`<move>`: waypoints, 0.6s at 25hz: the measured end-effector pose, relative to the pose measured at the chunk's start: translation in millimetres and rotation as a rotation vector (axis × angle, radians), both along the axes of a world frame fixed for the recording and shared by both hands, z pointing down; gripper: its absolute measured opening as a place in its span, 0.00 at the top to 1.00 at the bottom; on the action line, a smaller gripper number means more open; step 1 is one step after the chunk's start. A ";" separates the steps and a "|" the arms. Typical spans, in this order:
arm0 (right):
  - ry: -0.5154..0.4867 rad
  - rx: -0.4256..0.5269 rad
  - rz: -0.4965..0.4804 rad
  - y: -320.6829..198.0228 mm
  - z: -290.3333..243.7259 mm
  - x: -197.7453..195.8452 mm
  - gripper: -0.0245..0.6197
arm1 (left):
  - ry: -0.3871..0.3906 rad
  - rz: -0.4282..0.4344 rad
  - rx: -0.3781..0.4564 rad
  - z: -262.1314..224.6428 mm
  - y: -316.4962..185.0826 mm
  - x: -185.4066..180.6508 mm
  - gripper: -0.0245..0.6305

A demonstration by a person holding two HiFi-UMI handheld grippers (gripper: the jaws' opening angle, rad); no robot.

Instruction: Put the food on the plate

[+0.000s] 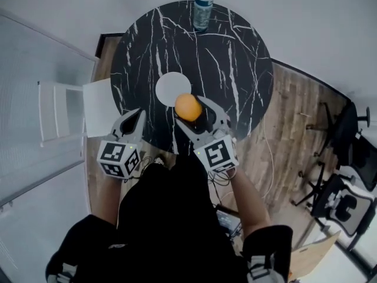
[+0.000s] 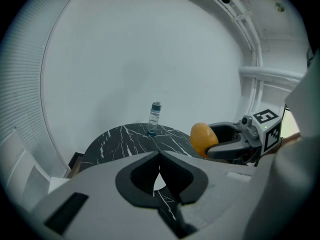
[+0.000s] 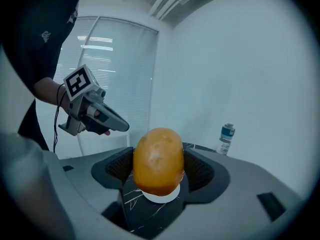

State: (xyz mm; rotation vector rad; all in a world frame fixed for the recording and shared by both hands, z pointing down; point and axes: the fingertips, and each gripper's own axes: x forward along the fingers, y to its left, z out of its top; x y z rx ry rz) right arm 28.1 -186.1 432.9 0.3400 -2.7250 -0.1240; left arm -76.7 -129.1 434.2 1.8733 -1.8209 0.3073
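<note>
The right gripper (image 1: 191, 112) is clamping its two jaws on the sides of an orange, potato-shaped food (image 1: 188, 107), holding it up off the table. The left gripper (image 1: 136, 117) is hanging beside it to the left, jaw tips pressed together with nothing between them. A round black marble table (image 1: 235, 69) is spreading out beneath and ahead of both claws. A white chair (image 1: 62, 114) is standing just off the left gripper's outer side. A white plate (image 1: 168, 87) is lying on the table right under and slightly ahead of the right gripper's jaws, its rim peeking out below the food (image 3: 159, 159). A clear water bottle (image 1: 203, 9) is standing upright well ahead of both claws, at the table's far edge.
</note>
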 end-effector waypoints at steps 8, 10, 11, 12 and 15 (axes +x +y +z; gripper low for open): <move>0.116 -0.029 -0.141 -22.9 37.7 -33.5 0.48 | 0.062 -0.106 -0.058 28.2 -6.6 -12.4 0.96; 0.149 -0.027 -0.163 -27.9 45.1 -41.4 0.48 | 0.057 -0.128 -0.068 34.9 -7.3 -16.9 0.96; 0.161 -0.032 -0.175 -30.1 48.4 -45.1 0.48 | 0.056 -0.140 -0.074 38.4 -6.9 -19.3 0.96; 0.173 -0.037 -0.186 -32.4 51.4 -48.3 0.48 | 0.058 -0.154 -0.080 42.0 -6.4 -21.6 0.96; 0.223 -0.045 -0.218 -38.0 59.3 -55.8 0.48 | 0.081 -0.201 -0.094 52.6 -4.0 -27.8 0.96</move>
